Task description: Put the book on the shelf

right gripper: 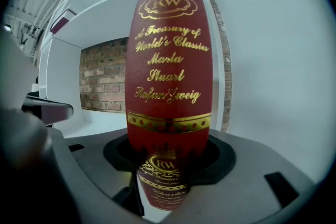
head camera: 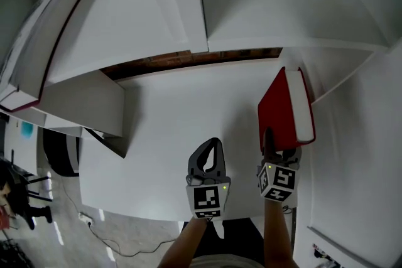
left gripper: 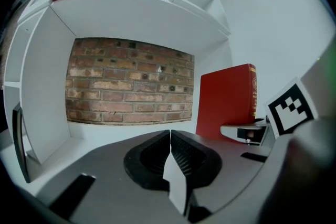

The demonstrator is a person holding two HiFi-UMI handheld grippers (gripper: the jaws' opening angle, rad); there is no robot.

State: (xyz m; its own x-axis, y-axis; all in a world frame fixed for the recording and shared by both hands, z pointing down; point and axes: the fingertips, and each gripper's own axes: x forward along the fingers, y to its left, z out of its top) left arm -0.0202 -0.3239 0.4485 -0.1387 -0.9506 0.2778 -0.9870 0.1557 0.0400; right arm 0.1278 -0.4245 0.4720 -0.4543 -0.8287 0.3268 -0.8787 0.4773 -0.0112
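Between the fingers of my right gripper sits the red hardback book with gold lettering, and they are clamped on the lower end of its spine. That spine faces straight back at me, title the right way up. So the long axis runs vertically, top end above my fingers. The fore-edge points away beyond them, toward the brick back wall.

From the head view the book is already inside the bay and rises off my right gripper, with the white side panel close off my right finger. Its foot looks down on the white shelf board, or a hair above it; I can't tell which.

Over to my left gripper: fingers pressed together with nothing between them, hovering above the bare board with the book off to their right.

My read is that this is the placing step, nearly done. Next comes settling the bottom edge flat, then easing my right fingers apart and drawing straight back toward me. Nothing stands on the book's left to prop it, so a crooked pull could tip it. A slight lean toward the side panel would be the safer way to leave it.
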